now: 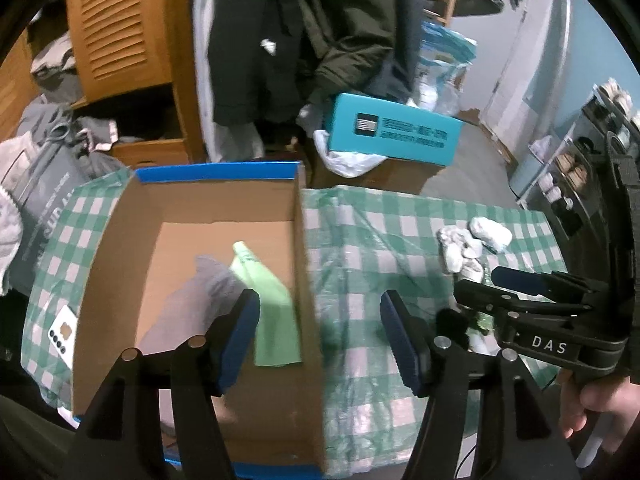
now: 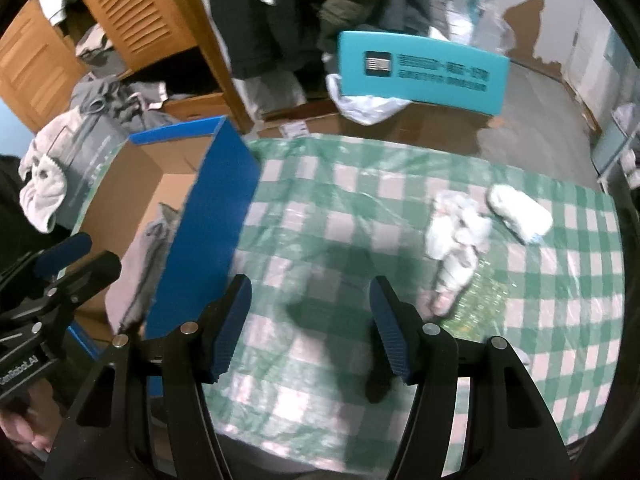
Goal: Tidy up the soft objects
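An open cardboard box (image 1: 308,240) with blue outer walls (image 2: 208,208) stands on the left of a green-checked tablecloth (image 2: 360,208). Inside it lie a grey cloth (image 1: 192,304) and a light green cloth (image 1: 272,312). My left gripper (image 1: 320,332) is open with nothing between its fingers, straddling the box's right wall. My right gripper (image 2: 310,320) is open and bare over the tablecloth, right of the box. A crumpled white cloth (image 2: 456,236) and a rolled white bundle (image 2: 520,214) lie on the cloth at the far right. Each gripper shows in the other's view (image 1: 496,290) (image 2: 76,256).
A phone (image 1: 64,332) lies on the table left of the box. Beyond the table stand a teal box (image 2: 420,72), hanging dark coats (image 1: 280,40) and a wooden wardrobe (image 1: 120,40). A rack of shoes (image 1: 572,168) is at the right.
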`<act>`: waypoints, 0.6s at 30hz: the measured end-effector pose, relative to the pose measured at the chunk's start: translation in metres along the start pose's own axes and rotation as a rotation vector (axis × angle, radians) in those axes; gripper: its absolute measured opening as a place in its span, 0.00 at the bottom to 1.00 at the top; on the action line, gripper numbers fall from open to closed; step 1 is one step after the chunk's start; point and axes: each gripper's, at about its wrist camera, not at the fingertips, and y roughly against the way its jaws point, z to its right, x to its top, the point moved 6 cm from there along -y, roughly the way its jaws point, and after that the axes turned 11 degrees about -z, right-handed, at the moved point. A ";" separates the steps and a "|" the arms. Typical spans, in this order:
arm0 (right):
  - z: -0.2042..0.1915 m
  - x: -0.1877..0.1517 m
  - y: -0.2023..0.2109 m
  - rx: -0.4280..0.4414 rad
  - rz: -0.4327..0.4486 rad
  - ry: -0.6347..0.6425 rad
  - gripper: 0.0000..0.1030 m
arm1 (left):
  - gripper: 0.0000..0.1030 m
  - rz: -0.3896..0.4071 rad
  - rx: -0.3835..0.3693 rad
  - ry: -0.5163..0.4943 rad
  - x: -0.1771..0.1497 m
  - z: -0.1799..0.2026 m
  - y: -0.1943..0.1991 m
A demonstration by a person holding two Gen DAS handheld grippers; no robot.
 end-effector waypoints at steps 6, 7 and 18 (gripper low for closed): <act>0.032 -0.012 0.009 -0.007 0.017 -0.056 0.61 | 0.66 -0.013 -0.009 -0.069 -0.002 0.036 -0.007; 0.035 -0.014 0.010 -0.010 0.018 -0.061 0.61 | 0.66 -0.018 -0.010 -0.077 -0.003 0.040 -0.009; 0.087 -0.034 0.017 -0.039 0.028 -0.156 0.62 | 0.68 -0.102 -0.058 -0.110 -0.009 0.077 -0.032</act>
